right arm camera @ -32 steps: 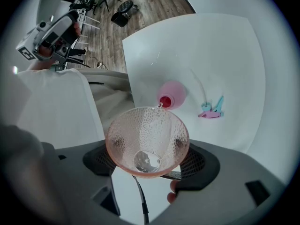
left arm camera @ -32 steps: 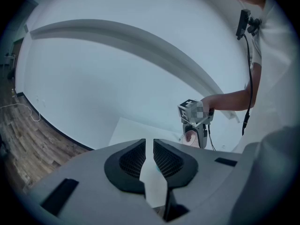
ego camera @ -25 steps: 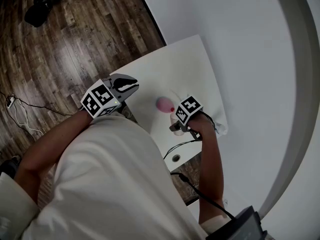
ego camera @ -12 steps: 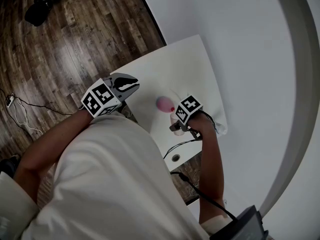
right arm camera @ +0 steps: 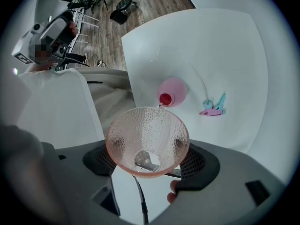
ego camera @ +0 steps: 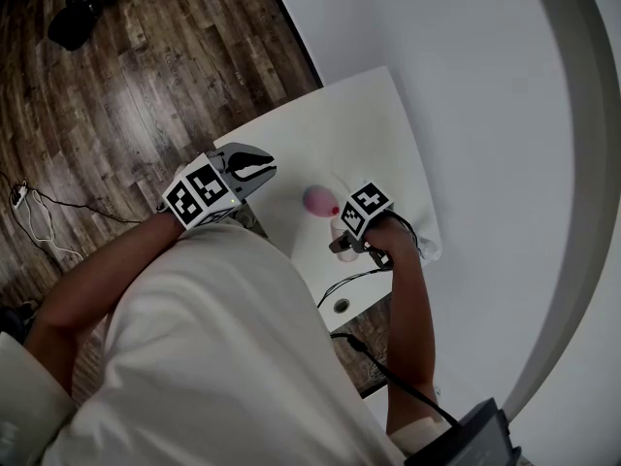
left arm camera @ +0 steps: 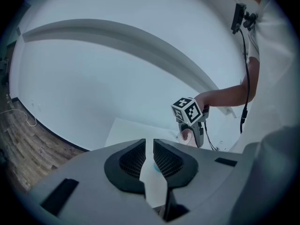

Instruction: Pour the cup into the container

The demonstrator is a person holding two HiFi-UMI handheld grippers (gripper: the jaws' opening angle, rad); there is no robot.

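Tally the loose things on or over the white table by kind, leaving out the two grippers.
Cup, clear with a pink tint, held in the right gripper: 1
Pink container with a red mouth: 1
Small teal and pink clip-like piece: 1
Total: 3

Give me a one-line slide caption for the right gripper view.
Right gripper holds a tipped pink cup with its rim by the red mouth of a pink container on the white table.
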